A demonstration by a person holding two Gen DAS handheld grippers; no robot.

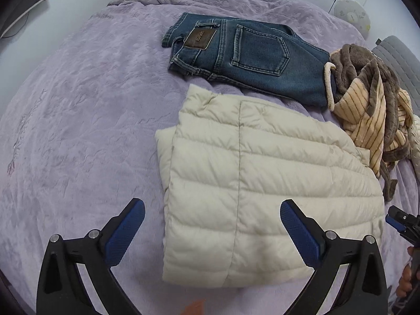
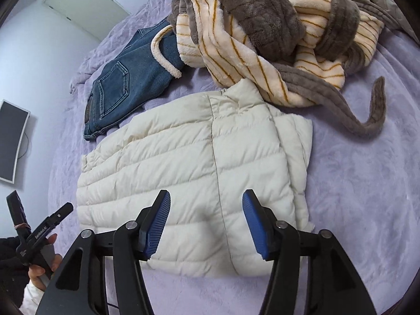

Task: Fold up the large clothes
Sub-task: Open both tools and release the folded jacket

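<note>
Nearest the left wrist camera, the left claw (image 1: 212, 233) hangs released, its blue-padded fingers (image 1: 126, 232) spread wide above the near edge of a cream quilted puffer jacket (image 1: 262, 183), gripping nothing. The jacket lies folded into a thick rectangle on the lilac bedspread (image 1: 78, 131), its collar end pointing away from the cameras and a centre seam running down its length. In the right wrist view the right claw (image 2: 206, 224) is likewise released, its fingers apart over the jacket's near hem, with nothing held between them. Beyond the jacket, a pair of blue jeans (image 1: 249, 55) lies folded flat on the bed, back pocket and leather patch facing up. Just beside the jeans and touching the jacket's far corner sits a crumpled heap of fleece, a cream robe with mustard stripes and grey-brown trim (image 2: 262, 26), one grey-brown belt (image 2: 367, 120) trailing loose across the bedspread. A pale lining cuff of the jeans shows where the robe meets them. A dark monitor (image 2: 10, 147) stands off the bed's far side in the right wrist view.
</note>
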